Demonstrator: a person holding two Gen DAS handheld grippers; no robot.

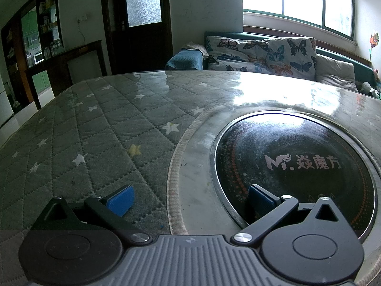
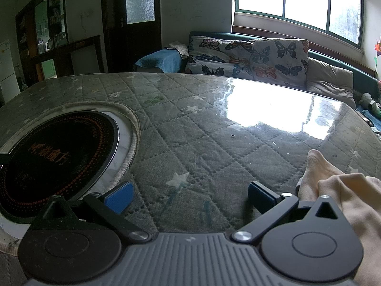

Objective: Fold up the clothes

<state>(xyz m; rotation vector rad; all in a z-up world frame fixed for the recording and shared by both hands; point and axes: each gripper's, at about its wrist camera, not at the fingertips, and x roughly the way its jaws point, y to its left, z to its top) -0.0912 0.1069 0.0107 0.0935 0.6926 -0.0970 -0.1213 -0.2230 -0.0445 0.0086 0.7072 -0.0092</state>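
- Well, the table (image 1: 100, 128) filled both views, a big surface under a grey quilted cover with pale stars, glossy where the window (image 1: 297, 0) glared off it.
- Behind it ran a sofa (image 2: 364, 76) with butterfly-print cushions (image 2: 250, 57), a plain beige pillow (image 2: 331, 78) at its right end and a blue throw (image 1: 185, 59) over its left arm.
- A dark door (image 1: 140, 21) with a frosted pane stood at the back wall, shelves (image 1: 35, 31) to its left.
- Set into the table was a round black cooktop (image 1: 297, 171) with white lettering, ringed by a pale trim where the cover was cut out.
- The garment (image 2: 333, 181), pale cream cloth, lay bunched at the table's near right edge in the right wrist view, just beside the right gripper's right finger; whether they touched could not be told.
- The left gripper (image 1: 190, 201) hung low with its blue pads wide apart and empty, one pad over the quilt, the other over the cooktop.
- The right gripper (image 2: 190, 196) was spread wide too, nothing between its pads, quilt beneath it.
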